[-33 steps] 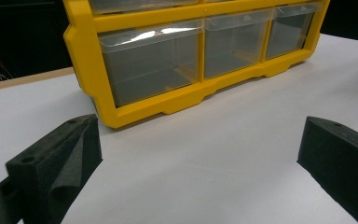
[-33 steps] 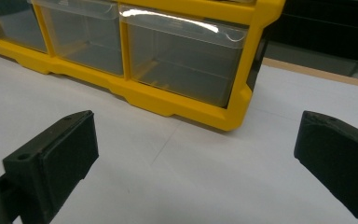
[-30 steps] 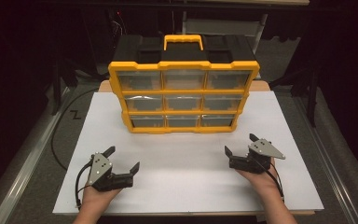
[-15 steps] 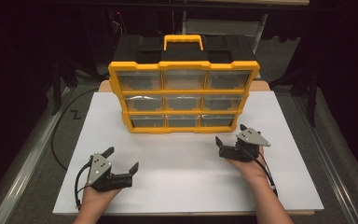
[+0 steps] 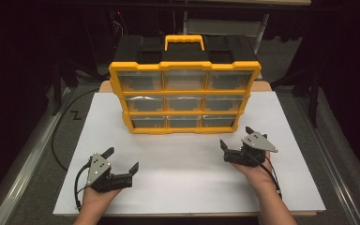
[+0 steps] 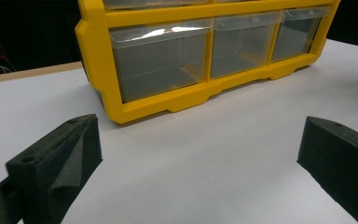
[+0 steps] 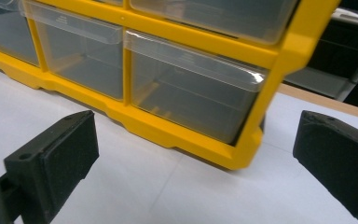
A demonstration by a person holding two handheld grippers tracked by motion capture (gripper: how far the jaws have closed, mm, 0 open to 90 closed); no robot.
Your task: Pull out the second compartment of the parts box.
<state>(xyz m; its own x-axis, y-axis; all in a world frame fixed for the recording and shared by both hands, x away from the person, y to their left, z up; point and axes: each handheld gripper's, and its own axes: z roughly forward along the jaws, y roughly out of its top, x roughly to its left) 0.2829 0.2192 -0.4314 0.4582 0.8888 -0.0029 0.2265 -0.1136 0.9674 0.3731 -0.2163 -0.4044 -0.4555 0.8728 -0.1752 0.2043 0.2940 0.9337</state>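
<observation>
At the near left of the white table [image 5: 187,187], the left gripper [image 5: 121,161] rests low over the sheet with its jaws spread wide and nothing between them, well apart from the yellow organizer [image 5: 185,101] that stands upright toward the far middle of the table. In the left gripper view the cabinet's bottom-left drawer [image 6: 161,60] sits flush in its frame, clear-walled and, as far as can be told, holding nothing; the other two drawers of that row look equally shut. Moving right across the front in the high view, all nine clear drawers appear pushed in, and the black top with its yellow carry handle [image 5: 183,43] is down. At the near right, the right gripper [image 5: 236,137] is held near the cabinet's lower right corner, jaws also wide apart and empty, not touching the frame. Its own view looks straight at the bottom-right drawer [image 7: 193,86], which is closed with its lip facing the jaws. Judging from this, the work on the organizer has hardly started: no drawer is pulled, nothing is gripped, and the likely opening step, taking hold of that bottom-right drawer, is not yet done.
</observation>
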